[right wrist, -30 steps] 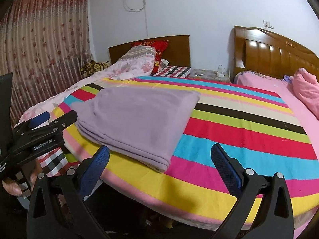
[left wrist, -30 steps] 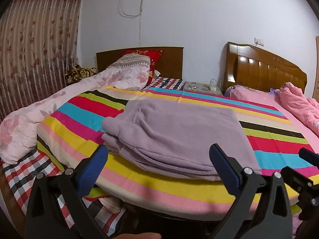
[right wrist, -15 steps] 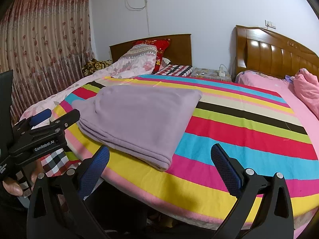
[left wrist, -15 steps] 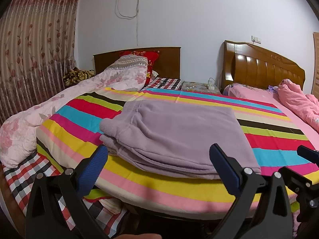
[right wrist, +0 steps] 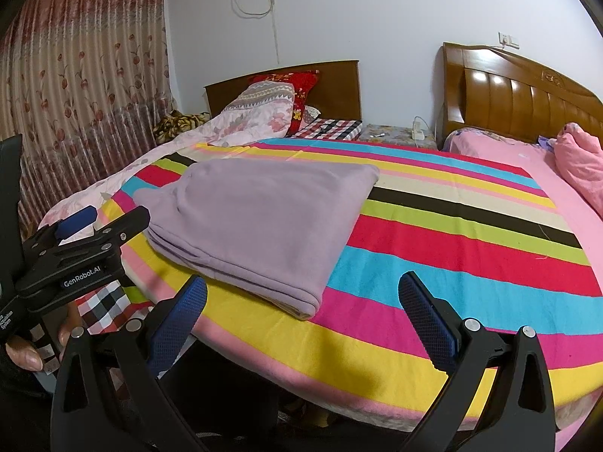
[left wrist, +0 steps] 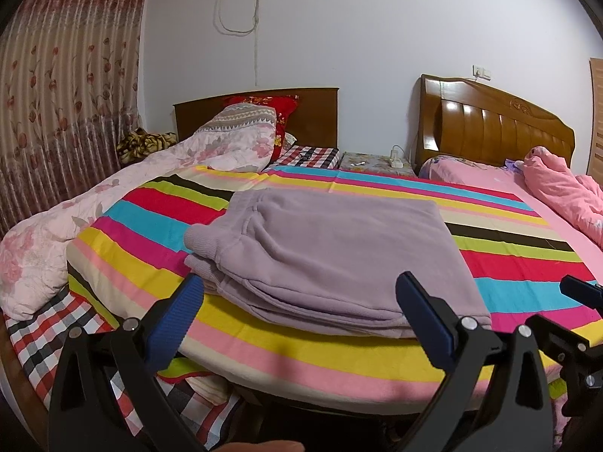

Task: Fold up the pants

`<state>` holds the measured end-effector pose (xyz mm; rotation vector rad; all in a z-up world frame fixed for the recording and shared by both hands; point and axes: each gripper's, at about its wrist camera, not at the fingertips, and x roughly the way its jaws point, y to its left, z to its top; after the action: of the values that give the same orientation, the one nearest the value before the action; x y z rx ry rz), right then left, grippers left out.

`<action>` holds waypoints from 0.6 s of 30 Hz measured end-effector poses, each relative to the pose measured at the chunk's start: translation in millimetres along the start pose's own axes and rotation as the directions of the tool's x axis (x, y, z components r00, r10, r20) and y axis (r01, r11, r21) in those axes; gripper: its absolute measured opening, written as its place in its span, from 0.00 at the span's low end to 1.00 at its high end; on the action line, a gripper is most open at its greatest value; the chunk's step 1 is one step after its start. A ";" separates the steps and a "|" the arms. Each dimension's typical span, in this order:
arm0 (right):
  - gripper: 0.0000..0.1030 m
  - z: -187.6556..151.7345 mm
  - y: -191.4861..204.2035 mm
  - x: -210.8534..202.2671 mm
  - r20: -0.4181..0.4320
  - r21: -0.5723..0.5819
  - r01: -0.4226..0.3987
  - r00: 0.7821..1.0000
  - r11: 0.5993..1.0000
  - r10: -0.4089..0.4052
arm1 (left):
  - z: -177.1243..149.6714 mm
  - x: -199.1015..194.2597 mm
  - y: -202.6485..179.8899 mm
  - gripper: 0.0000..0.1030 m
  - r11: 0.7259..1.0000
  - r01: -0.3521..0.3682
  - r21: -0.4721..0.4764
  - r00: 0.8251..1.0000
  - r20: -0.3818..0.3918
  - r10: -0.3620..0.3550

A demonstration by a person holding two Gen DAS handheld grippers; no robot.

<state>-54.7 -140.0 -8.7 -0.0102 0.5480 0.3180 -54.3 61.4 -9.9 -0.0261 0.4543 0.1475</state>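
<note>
Holding my left tool (left wrist: 299, 312) and right tool (right wrist: 301, 309) off the bed's near edge, I see both with fingers spread apart, gripping nothing. Lilac pants (left wrist: 331, 248) lie folded in a stack on the striped blanket (right wrist: 452, 248), at 12 o'clock from my left tool, 11 o'clock from my right.
</note>
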 end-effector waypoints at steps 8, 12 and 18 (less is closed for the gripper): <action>0.96 -0.2 0.3 -0.3 0.001 -0.001 0.000 1.000 1.000 0.000 | -1.4 2.9 -0.5 0.99 1.000 -0.011 0.016 1.000 -0.006 0.011; 0.96 -0.2 0.5 -0.4 0.000 0.000 0.000 1.000 1.000 0.000 | -1.8 2.5 -1.7 0.99 1.000 -0.004 0.027 1.000 -0.002 0.004; 0.96 -0.4 0.6 -0.3 0.000 0.000 -0.001 1.000 1.000 0.001 | -2.0 4.1 -1.9 0.99 0.999 -0.018 0.036 1.000 -0.011 0.019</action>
<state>-55.3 -139.6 -8.8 -0.0101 0.5485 0.3193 -51.3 59.9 -13.5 0.0123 0.4688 0.1577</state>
